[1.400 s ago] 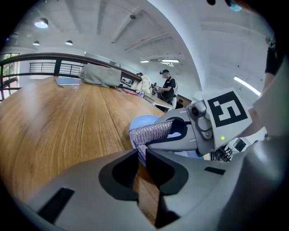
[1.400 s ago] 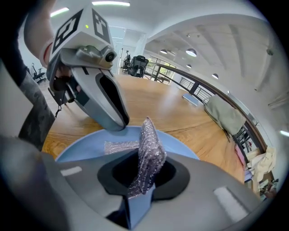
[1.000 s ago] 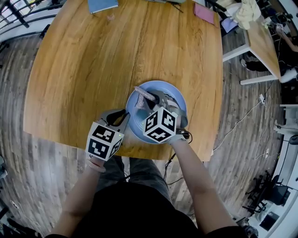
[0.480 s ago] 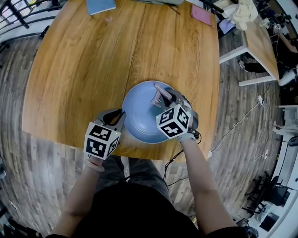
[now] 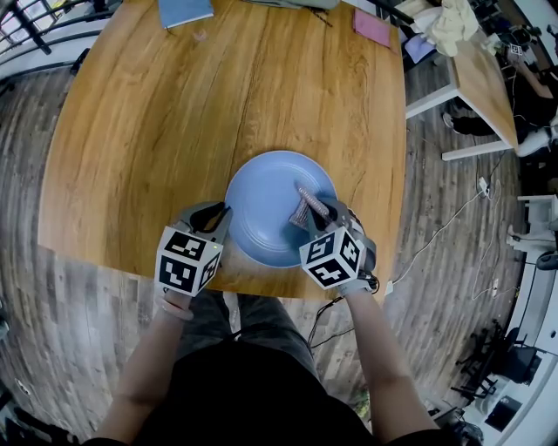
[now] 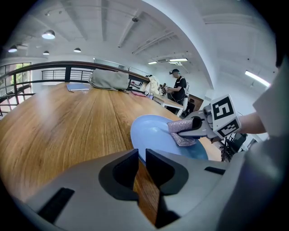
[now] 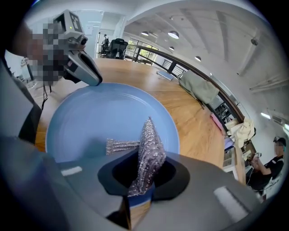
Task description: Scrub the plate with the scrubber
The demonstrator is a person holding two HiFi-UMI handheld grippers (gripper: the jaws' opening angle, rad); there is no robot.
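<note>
Working over a round pale-blue plate (image 5: 261,205) set on a light wooden surface (image 5: 200,104), close to its near edge and right in front of the person. Pinching a crumpled silvery mesh scrubber (image 7: 149,151) in the right tongs (image 5: 314,212), pads closed on its lower part, leaving its upper end free past the tips. Holding that scrubber down on the right half of the plate, inside the rim. Gripping the plate with the left tongs (image 5: 221,212), closed to a narrow slit on the near-left rim, showing wood grain through the lower part of that slit. Pointing both tongs downward and away from the person, black-and-white marker cubes uppermost. Beyond, at the far edge of the surface, well apart from the plate: a flat blue book (image 5: 185,10) and a small pink pad (image 5: 377,26).
</note>
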